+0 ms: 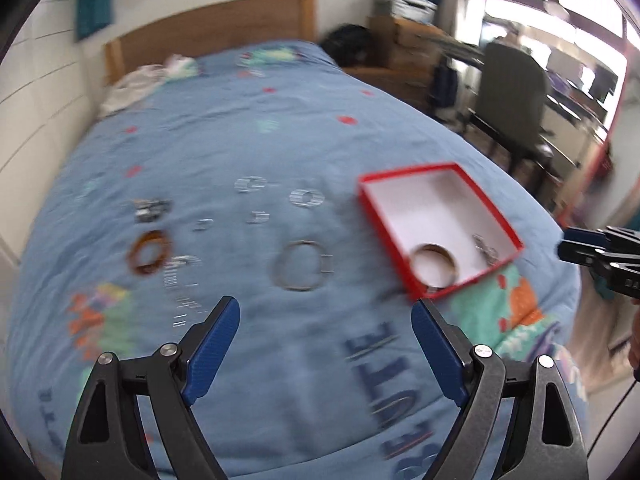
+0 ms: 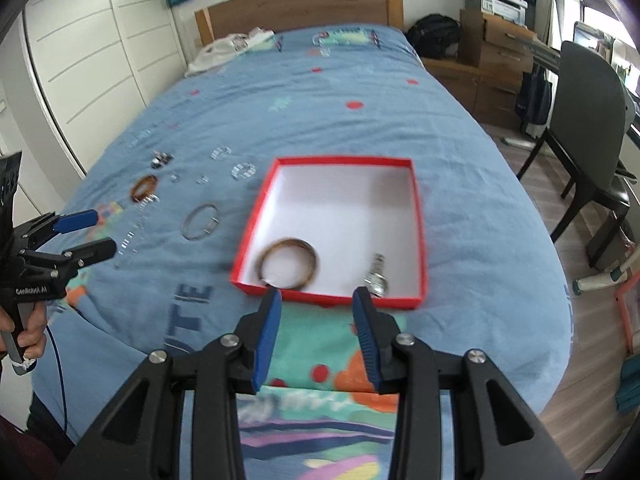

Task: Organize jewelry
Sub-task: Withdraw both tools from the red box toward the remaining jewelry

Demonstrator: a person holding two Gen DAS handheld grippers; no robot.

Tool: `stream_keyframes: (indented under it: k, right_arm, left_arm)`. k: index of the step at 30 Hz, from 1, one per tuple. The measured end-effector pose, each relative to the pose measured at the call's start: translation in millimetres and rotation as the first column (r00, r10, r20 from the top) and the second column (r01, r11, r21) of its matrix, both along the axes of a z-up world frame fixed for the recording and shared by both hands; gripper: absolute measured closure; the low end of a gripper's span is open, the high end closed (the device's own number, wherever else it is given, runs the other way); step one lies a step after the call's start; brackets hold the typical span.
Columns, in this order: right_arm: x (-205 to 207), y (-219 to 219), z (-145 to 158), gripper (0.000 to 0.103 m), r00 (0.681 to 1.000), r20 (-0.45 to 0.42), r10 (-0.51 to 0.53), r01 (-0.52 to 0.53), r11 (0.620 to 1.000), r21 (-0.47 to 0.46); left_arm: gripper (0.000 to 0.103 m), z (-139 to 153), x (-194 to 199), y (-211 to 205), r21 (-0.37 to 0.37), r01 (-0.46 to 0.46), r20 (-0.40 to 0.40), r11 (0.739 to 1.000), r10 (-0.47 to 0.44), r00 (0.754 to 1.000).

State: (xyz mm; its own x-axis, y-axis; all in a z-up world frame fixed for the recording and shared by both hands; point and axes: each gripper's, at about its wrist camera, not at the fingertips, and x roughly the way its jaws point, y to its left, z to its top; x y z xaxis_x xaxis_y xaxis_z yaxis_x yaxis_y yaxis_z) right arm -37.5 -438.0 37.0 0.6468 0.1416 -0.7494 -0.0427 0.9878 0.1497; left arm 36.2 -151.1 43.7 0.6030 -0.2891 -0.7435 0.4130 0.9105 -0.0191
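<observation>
Just beyond the right tongs (image 2: 316, 296), a red box (image 2: 416, 216) holds a bangle (image 2: 289, 264) and watch (image 2: 377, 274). Both tongs gape empty. Ahead of the left tongs (image 1: 325, 312) lies a silver bracelet (image 1: 300, 266) on the bed (image 2: 360, 128).

Left tongs (image 1: 325, 312) gape wide and empty, right tongs (image 2: 317, 300) stand partly apart, empty, both angled downward.
</observation>
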Motion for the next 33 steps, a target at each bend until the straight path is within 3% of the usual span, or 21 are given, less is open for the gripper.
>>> stream_keyframes:
  k: [4, 14, 17, 24, 33]
  right_arm:
    - [-3.6, 21.6, 14.5, 0.067, 0.999, 0.044, 0.009, -0.009, 1.0, 0.002]
    - [-4.3, 80.3, 41.5, 0.049, 0.991, 0.13, 0.04, -0.042, 0.999, 0.018]
    - [-1.3, 98.0, 44.7, 0.043, 0.988, 0.143, 0.05, -0.052, 0.999, 0.011]
    - [10.9, 134.8, 41.3, 0.031, 0.986, 0.149, 0.077, -0.078, 0.997, -0.001]
    - [48.4, 176.3, 10.6, 0.029, 0.985, 0.102, 0.142, -0.141, 0.99, -0.01]
  left_arm:
    - [0.015, 9.4, -8.7, 47.5, 0.001, -0.085, 0.041, 0.996, 0.085, 0.996]
    - [0.012, 21.5, -25.3, 142.1, -0.014, -0.26, 0.077, 0.965, 0.261, 0.962]
    - [0.006, 20.3, -27.6, 159.5, -0.029, -0.292, 0.072, 0.956, 0.294, 0.953]
    - [0.004, 11.4, -22.8, 185.2, -0.051, -0.351, 0.055, 0.935, 0.354, 0.934]
    - [0.004, -23.0, 8.1, 185.2, -0.059, -0.374, -0.009, 0.926, 0.374, 0.927]
